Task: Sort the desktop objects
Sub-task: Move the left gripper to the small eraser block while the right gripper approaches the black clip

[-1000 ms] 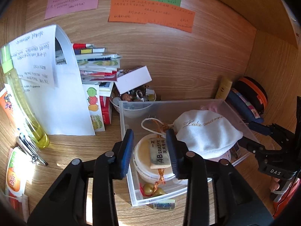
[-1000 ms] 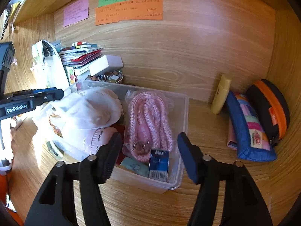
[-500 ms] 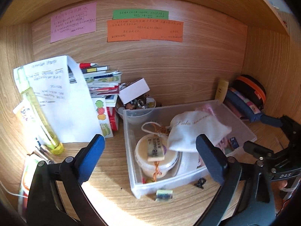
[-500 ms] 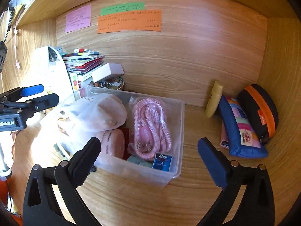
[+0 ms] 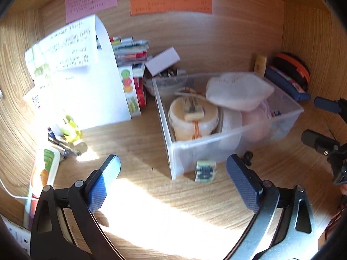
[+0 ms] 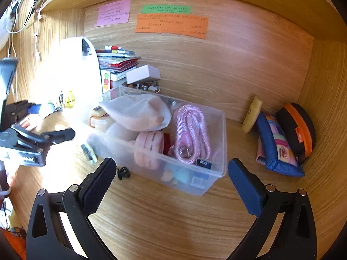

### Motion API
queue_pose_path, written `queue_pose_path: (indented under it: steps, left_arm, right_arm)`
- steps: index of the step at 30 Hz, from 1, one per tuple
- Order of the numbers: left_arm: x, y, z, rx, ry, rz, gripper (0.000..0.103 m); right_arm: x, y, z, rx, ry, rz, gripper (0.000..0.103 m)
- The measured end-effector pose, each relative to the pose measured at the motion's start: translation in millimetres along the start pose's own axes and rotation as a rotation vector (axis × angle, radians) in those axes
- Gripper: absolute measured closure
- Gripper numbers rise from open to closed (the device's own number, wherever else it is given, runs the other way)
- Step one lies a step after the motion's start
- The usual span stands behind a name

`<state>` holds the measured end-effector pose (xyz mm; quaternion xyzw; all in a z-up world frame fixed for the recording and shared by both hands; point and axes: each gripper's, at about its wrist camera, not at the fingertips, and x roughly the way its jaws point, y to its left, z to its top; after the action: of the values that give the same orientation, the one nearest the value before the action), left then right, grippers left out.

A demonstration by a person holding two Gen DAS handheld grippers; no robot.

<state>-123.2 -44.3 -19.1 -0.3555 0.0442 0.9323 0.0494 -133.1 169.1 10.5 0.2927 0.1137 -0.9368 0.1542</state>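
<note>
A clear plastic bin [image 5: 173, 151] [image 6: 224, 143] stands on the wooden desk, filled with a round cream tin [image 5: 193, 119] with an eraser on its lid, a white pouch [image 5: 238, 91] [image 6: 138, 112] and a pink rope [image 6: 190, 130]. In front of the bin lie a small wrapped eraser [image 5: 205, 170] [image 6: 89, 153] and a black clip [image 5: 247, 158] [image 6: 123, 172]. My left gripper [image 5: 173, 182] is open and empty, short of the bin's near corner. My right gripper [image 6: 171, 186] is also open and empty, just before the bin's front wall.
A blue pencil case [image 6: 279, 147], a black and orange case [image 6: 299, 130] and a yellow tube [image 6: 252, 113] lean in the right corner. Stacked books [image 6: 117, 62], a white box [image 6: 143, 73], a curled paper [image 5: 86, 75] and a yellow-green bottle [image 5: 69, 127] crowd the back left.
Both grippers have opened wide and drawn back from the bin. The left jaws, earlier either side of the eraser on the tin, now stand over bare desk.
</note>
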Motion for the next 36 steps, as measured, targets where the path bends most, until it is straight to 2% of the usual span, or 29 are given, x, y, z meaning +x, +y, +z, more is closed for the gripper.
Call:
queue_pose_path:
  steps: [5, 9, 11, 14, 17, 18, 22, 26, 30, 31, 33, 36]
  left_arm:
    - [21.0, -1.0, -13.1, 0.005, 0.065, -0.037, 0.003]
    - [29.9, 2.4, -18.5, -0.031, 0.081, -0.089, 0.005]
    - [31.7, 5.4, -19.5, -0.046, 0.087, -0.116, 0.021]
    - [37.3, 8.9, -21.0, -0.071, 0.113, -0.152, 0.036]
    - [35.7, 8.7, -21.7, -0.071, 0.109, -0.178, 0.041]
    - [33.9, 7.6, -21.9, -0.065, 0.101, -0.18, 0.042]
    - [30.6, 1.0, -23.5, -0.036, 0.097, -0.202, 0.056]
    - [28.4, -6.4, -25.6, -0.007, 0.102, -0.216, 0.067]
    - [29.1, -10.0, -23.3, -0.018, 0.11, -0.25, 0.068]
    - [31.4, -11.4, -22.3, -0.011, 0.117, -0.254, 0.068]
    - [33.9, -14.7, -22.9, 0.004, 0.126, -0.229, 0.069]
    - [36.9, -12.5, -21.4, -0.015, 0.138, -0.246, 0.07]
  right_arm:
    - [6.7, 6.9, -9.7, 0.018, 0.055, 0.028, 0.0]
    - [13.6, 16.0, -17.9, 0.02, 0.077, 0.052, 0.0]
    - [16.2, 21.9, -20.6, 0.013, 0.086, 0.068, 0.001]
    - [20.6, 31.7, -21.6, -0.005, 0.091, 0.086, 0.002]
    - [27.1, 37.3, -21.0, 0.008, 0.099, 0.115, 0.004]
    - [30.5, 38.0, -20.3, 0.014, 0.115, 0.134, 0.008]
    - [46.8, 40.7, -20.5, 0.054, 0.197, 0.209, 0.041]
    - [53.1, 44.6, -21.6, 0.05, 0.225, 0.187, 0.049]
    - [56.7, 44.1, -21.1, 0.055, 0.244, 0.187, 0.057]
    - [59.9, 45.1, -21.3, 0.05, 0.263, 0.19, 0.063]
    - [64.7, 47.0, -21.2, 0.04, 0.286, 0.2, 0.069]
    - [70.0, 48.2, -21.0, 0.032, 0.297, 0.191, 0.069]
